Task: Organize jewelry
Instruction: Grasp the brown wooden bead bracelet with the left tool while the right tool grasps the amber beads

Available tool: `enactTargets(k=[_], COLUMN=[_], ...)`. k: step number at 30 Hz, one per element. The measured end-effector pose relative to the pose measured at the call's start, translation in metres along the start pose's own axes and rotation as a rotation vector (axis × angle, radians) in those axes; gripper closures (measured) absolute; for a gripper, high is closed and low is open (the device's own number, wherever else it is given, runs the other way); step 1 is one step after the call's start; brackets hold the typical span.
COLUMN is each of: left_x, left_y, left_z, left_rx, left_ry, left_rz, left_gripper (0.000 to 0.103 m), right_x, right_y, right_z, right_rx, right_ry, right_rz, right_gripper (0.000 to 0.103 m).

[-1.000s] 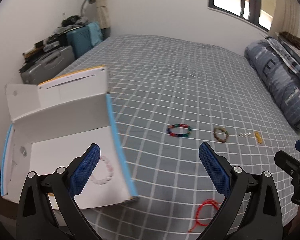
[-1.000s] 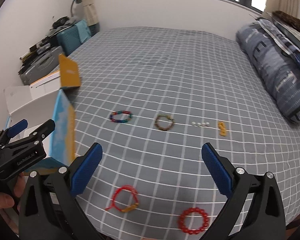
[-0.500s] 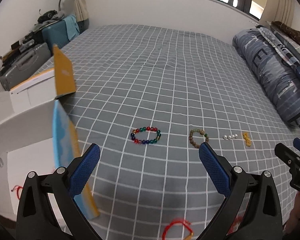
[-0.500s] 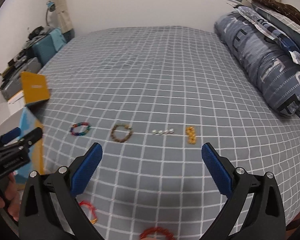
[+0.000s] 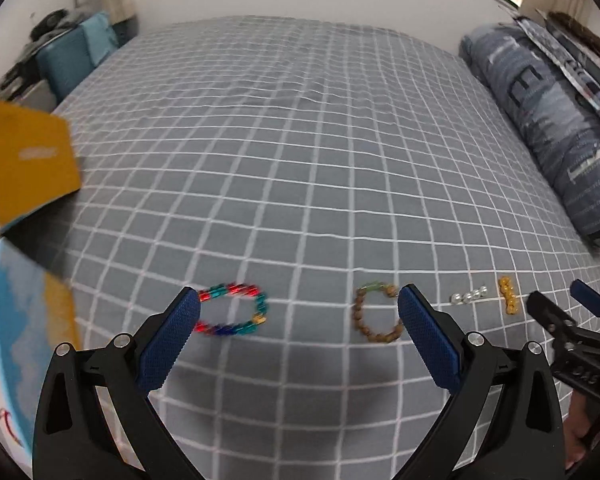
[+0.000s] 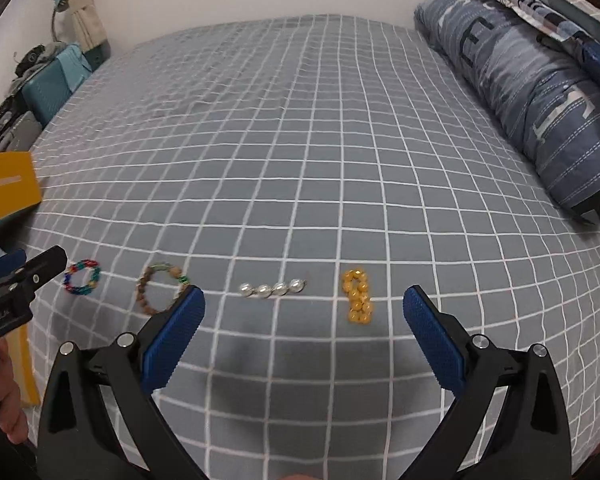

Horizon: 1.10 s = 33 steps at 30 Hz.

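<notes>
We hold both tools above the bed with nothing in them: the left gripper (image 5: 299,306) has its jaws spread wide, framing the multicoloured bead bracelet (image 5: 232,310) and the brown bead bracelet (image 5: 376,314), and the right gripper (image 6: 303,306) is just as wide, with the pearl piece (image 6: 272,290) and the gold bead piece (image 6: 357,297) lying between its blue pads. All four pieces sit in a loose row on the bedspread (image 6: 320,140), well apart from the open box (image 5: 28,168) at the left edge, where we judge they are meant to go. What worries us is the softness underneath: pressing the fingers down into the quilt could push a bracelet into a fold, so the pads close on cloth or on a single bead and the loop slips free on the way to the box. The pearl piece looks small and smooth, and we expect it to squirt out of a careless pinch. The left view is blurred, so aiming from it is risky. The surface is a grey cover with a white grid, a rolled blue duvet (image 6: 540,92) lies along the right, and suitcases (image 6: 48,84) stand by the far left wall.
</notes>
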<state>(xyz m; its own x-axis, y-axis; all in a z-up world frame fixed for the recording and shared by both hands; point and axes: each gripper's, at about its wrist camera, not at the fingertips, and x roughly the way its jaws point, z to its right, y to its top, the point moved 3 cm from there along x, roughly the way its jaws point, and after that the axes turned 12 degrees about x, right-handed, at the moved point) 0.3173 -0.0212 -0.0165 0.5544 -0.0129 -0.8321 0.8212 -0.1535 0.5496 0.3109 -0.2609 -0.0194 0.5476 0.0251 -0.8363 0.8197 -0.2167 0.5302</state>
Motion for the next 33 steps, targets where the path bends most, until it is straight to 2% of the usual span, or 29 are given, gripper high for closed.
enactTargets(k=[6, 12, 14, 18, 23, 27, 30, 33], left_x=[0.041, 0.077, 0.085, 0.101, 0.109, 0.114, 0.115, 0.11], left_y=[0.014, 0.011, 0.009, 0.004, 0.0, -0.003, -0.006, -0.01], left_z=[0.035, 0.05, 0.053, 0.054, 0.055, 0.054, 0.055, 0.058], left_rx=[0.053, 0.055, 0.053, 0.044, 0.047, 0.054, 0.074, 0.09], left_ry=[-0.033, -0.054, -0.065, -0.077, -0.091, -0.069, -0.041, -0.051], left_rz=[-0.066, -0.12, -0.134, -0.165, -0.173, -0.182, -0.188, -0.19], left_gripper=[0.006, 0.006, 0.007, 0.016, 0.018, 0.028, 0.042, 0.055], right_x=[0.035, 0.064, 0.072, 0.083, 0.089, 0.089, 0.088, 0.088], right_y=[0.005, 0.005, 0.003, 0.001, -0.001, 0.0, -0.001, -0.002], right_z=[0.014, 0.035, 0.038, 0.044, 0.047, 0.052, 0.057, 0.058], right_rx=[0.004, 0.043, 0.051, 0.074, 0.079, 0.099, 0.113, 0.121], right_ry=[-0.013, -0.003, -0.003, 0.0, -0.01, -0.025, -0.044, -0.072], right_rz=[-0.057, -0.114, -0.134, -0.161, -0.169, -0.169, -0.171, -0.172], right_gripper=[0.008, 0.008, 0.012, 0.017, 0.026, 0.037, 0.048, 0.06])
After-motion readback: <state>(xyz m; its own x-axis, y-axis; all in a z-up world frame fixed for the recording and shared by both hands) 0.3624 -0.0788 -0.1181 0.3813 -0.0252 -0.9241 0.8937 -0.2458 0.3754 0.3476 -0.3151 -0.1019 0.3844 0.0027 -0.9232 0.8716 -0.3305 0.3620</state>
